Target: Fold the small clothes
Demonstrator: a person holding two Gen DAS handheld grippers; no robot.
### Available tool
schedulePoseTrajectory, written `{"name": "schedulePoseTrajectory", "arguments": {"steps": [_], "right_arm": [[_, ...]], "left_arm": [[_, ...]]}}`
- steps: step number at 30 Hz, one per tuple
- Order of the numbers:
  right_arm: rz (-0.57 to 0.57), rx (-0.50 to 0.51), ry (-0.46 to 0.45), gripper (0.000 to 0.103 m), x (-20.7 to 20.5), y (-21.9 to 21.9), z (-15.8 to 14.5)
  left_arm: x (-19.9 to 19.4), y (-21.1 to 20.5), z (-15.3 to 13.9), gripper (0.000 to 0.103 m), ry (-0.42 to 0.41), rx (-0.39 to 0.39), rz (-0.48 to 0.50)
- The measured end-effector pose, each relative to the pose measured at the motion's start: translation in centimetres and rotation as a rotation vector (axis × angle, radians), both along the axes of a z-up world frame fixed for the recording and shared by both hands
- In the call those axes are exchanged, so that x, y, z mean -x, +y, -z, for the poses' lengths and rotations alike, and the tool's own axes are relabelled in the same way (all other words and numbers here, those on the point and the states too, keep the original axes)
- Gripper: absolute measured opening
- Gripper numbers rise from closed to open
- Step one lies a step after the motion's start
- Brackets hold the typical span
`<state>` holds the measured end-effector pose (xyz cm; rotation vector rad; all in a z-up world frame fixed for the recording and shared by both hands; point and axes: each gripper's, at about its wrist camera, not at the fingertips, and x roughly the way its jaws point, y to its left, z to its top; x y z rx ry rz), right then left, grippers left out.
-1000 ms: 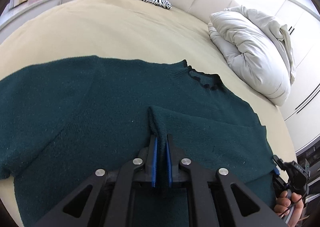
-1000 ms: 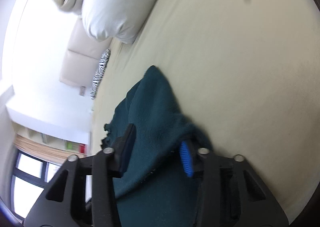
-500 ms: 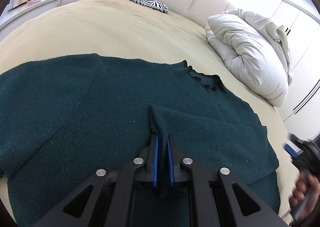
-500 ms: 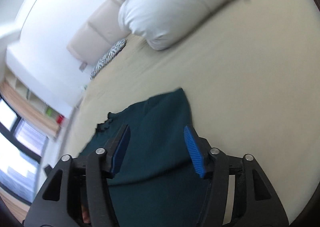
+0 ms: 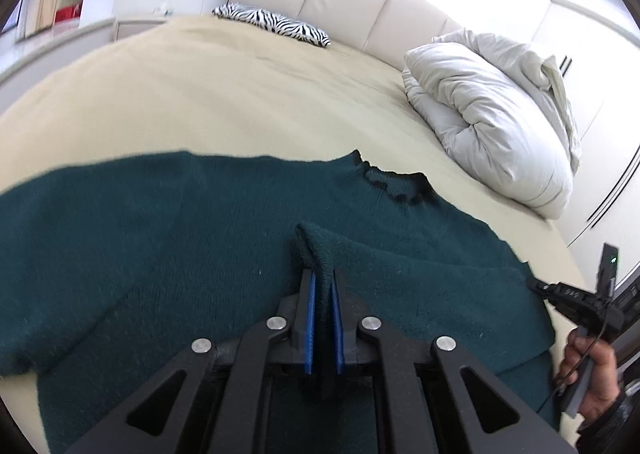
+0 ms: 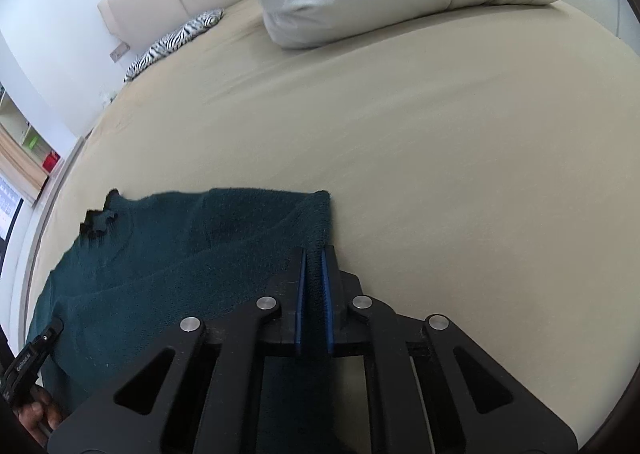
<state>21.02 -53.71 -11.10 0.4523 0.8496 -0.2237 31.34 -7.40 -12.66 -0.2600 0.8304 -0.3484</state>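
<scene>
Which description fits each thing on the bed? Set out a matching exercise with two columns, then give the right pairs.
Things:
1. sweater
2. duvet
3. zebra pillow
4. left gripper

Descriptions:
a. striped, by the headboard
b. dark green, spread on the sheet
c. shut on a knit fold
d. white, bundled at the bed's edge

Pairs: 1-b, 2-d, 3-a, 4-c

A dark teal sweater (image 5: 200, 238) lies on the beige bed (image 5: 240, 94), with a zebra-striped pillow (image 5: 276, 23) far and a white duvet (image 5: 492, 114) right.
</scene>
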Motion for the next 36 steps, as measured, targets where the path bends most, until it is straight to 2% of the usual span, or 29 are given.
{"name": "schedulePoseTrajectory", "arguments": {"steps": [2, 5, 7, 11, 13, 14, 15, 17, 19, 21, 22, 23, 24, 26, 30, 32, 34, 36], "right_arm": [[0.018, 0.0, -0.012, 0.006, 0.6, -0.2, 0.3], [0.045, -0.032, -0.001, 0.005, 0.7, -0.4, 1.8], [0.061, -0.059, -0.028, 0.005, 1.0, -0.9, 2.1], [0.049, -0.033, -0.012, 0.006, 0.6, -0.5, 2.1], [0.061, -0.001, 0.026, 0.007, 0.6, 0.1, 1.3], [0.063, 0.025, 0.027, 0.013, 0.9, 0.8, 0.3], [0.041, 0.043, -0.006, 0.013, 1.7, 1.8, -1.0], [0.017, 0.06, -0.068, 0.014, 3.5, 3.5, -2.5], [-0.047, 0.093, -0.072, 0.023, 4.6, 5.7, -2.3], [-0.104, 0.138, 0.012, 0.046, 4.1, 7.0, 0.1], [-0.139, 0.151, 0.056, 0.048, 3.5, 7.2, 1.9], [-0.144, 0.169, 0.015, 0.047, 3.8, 7.2, 1.8], [-0.131, 0.152, 0.02, 0.047, 3.8, 6.9, 1.3], [-0.079, 0.126, 0.026, 0.047, 4.0, 6.7, -0.1], [-0.028, 0.128, -0.082, 0.048, 6.7, 7.6, -3.9], [-0.025, 0.112, -0.098, 0.051, 7.9, 8.2, -4.7], [-0.044, 0.085, -0.106, 0.051, 9.2, 9.5, -5.2], [-0.069, 0.068, -0.103, 0.051, 10.4, 11.2, -5.1]], "left_arm": [[-0.3, 0.0, 0.9, 0.009, 0.021, -0.018, -0.005], [-0.7, 0.8, 1.7, 0.01, 0.039, 0.026, -0.024], [-0.7, 0.6, 1.7, 0.011, 0.032, 0.013, -0.021], [-1.0, 0.9, 2.1, 0.013, 0.057, 0.041, -0.01], [-0.8, 0.9, 2.0, 0.014, 0.059, 0.041, -0.001], [-0.7, 0.7, 1.8, 0.017, 0.057, 0.029, 0.003], [-0.4, 0.6, 1.6, 0.019, 0.052, 0.011, 0.001], [0.2, 0.5, 1.2, 0.03, 0.045, -0.003, -0.008], [0.8, 0.5, 0.8, 0.037, 0.045, -0.014, -0.014], [1.3, 0.7, 0.5, 0.039, 0.052, -0.026, -0.014], [1.7, 1.1, 0.2, 0.04, 0.059, -0.029, -0.015], [2.2, 1.7, 0.0, 0.041, 0.063, -0.028, -0.02], [2.9, 2.8, -0.4, 0.043, 0.066, -0.023, -0.038], [4.4, 5.2, -1.0, 0.055, 0.071, 0.008, -0.084], [8.5, 10.4, -1.9, 0.057, 0.084, 0.085, -0.149], [10.8, 13.3, -2.4, 0.061, 0.068, 0.114, -0.185], [12.9, 16.8, -2.8, 0.069, 0.06, 0.145, -0.257], [14.7, 21.0, -2.8, 0.071, 0.06, 0.195, -0.362]]}}
